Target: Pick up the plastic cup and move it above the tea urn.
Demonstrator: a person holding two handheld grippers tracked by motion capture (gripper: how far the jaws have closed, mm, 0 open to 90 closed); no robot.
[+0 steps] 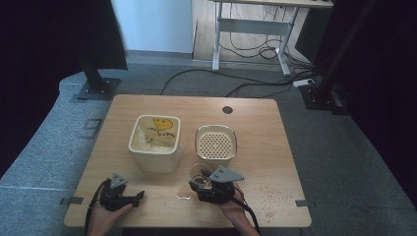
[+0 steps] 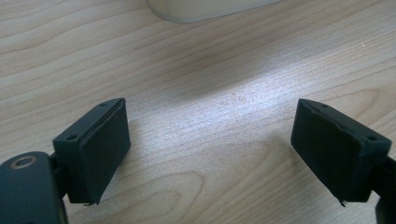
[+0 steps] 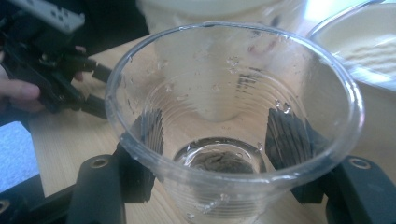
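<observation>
The clear plastic cup [image 3: 233,126] at lower centre is clamped by the right claw [image 3: 224,140]; the thin wall could be crushed or water spilled. The left claw [image 2: 210,149] is held open.

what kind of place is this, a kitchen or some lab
Likely a lab or office recording room, not a kitchen: a small wooden table on grey carpet, a height-adjustable desk behind with loose cables, and black stand posts beside it.

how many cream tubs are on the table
2: the deep tub left of centre, a yellow-printed bag inside; the strainer tub to its right, just beyond the clear cup. None seems hidden.
</observation>
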